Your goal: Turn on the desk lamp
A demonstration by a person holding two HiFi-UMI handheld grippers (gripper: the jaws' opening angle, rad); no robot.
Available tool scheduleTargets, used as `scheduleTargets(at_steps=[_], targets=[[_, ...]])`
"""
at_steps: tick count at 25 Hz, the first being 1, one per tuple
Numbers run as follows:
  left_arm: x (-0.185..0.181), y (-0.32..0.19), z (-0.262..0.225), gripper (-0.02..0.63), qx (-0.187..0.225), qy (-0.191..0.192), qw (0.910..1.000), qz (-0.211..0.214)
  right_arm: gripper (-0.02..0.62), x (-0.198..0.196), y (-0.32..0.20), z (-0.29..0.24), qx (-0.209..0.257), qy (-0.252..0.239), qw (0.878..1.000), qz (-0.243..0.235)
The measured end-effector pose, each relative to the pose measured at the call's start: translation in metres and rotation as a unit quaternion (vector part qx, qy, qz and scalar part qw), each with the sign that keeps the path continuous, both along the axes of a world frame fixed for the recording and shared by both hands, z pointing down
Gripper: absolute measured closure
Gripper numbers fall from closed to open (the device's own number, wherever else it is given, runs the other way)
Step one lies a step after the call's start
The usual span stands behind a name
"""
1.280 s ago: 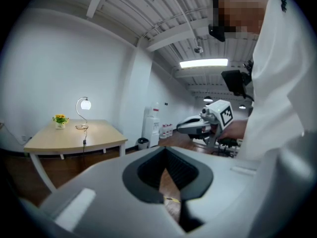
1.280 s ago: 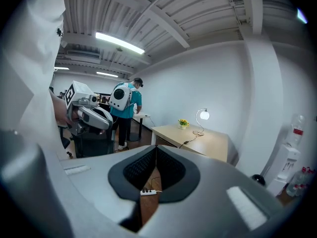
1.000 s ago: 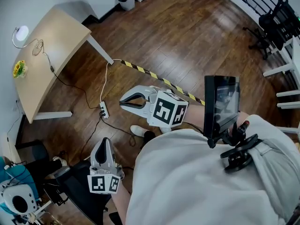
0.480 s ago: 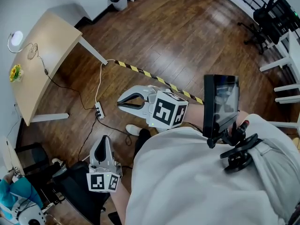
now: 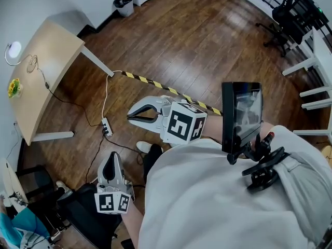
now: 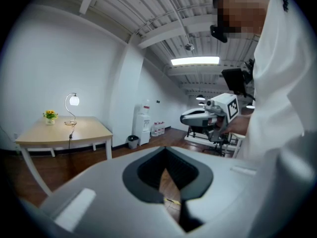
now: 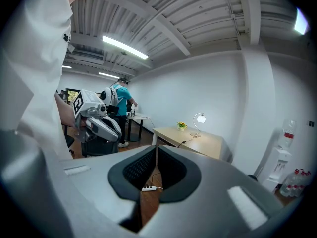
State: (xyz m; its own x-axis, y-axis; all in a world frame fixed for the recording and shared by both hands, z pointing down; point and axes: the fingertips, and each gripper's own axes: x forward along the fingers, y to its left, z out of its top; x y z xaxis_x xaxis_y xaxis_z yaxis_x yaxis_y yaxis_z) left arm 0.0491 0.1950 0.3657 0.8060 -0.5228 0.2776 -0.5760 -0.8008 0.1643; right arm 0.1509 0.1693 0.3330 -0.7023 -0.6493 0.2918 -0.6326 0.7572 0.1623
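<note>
While both tongs hang in the air over the brown wood floor, the desk lamp sits well apart from them, on the far edge of the light wood table at the upper left of the head view. A small pot stands on the same table near the lamp, and yellow flowers fill it. A little bin with a dark bag stands on the floor at the top of the head view, past the table corner. What is in it cannot be seen. The lamp stands straight up. Its thin neck goes up from the foot, bends over at the top, and the round ball hangs down from the end. In the left gripper view the ball hangs on the right side of the neck, at the left middle of the picture, and it glows white. A cord runs from the lamp's foot across the table and down to a white plug strip on the floor. The left tongs are closed at the tips with nothing between them. The right tongs are closed at the tips too, and hold nothing.
</note>
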Motion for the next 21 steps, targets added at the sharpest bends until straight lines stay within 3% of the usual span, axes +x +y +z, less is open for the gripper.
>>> scheduleTargets(at_steps=[21], targets=[[0.021, -0.005, 0.011, 0.588, -0.012, -0.002, 0.9996, 0.027, 0.589, 0.016, -0.001, 0.013, -0.011, 0.02, 1.0, 0.013]])
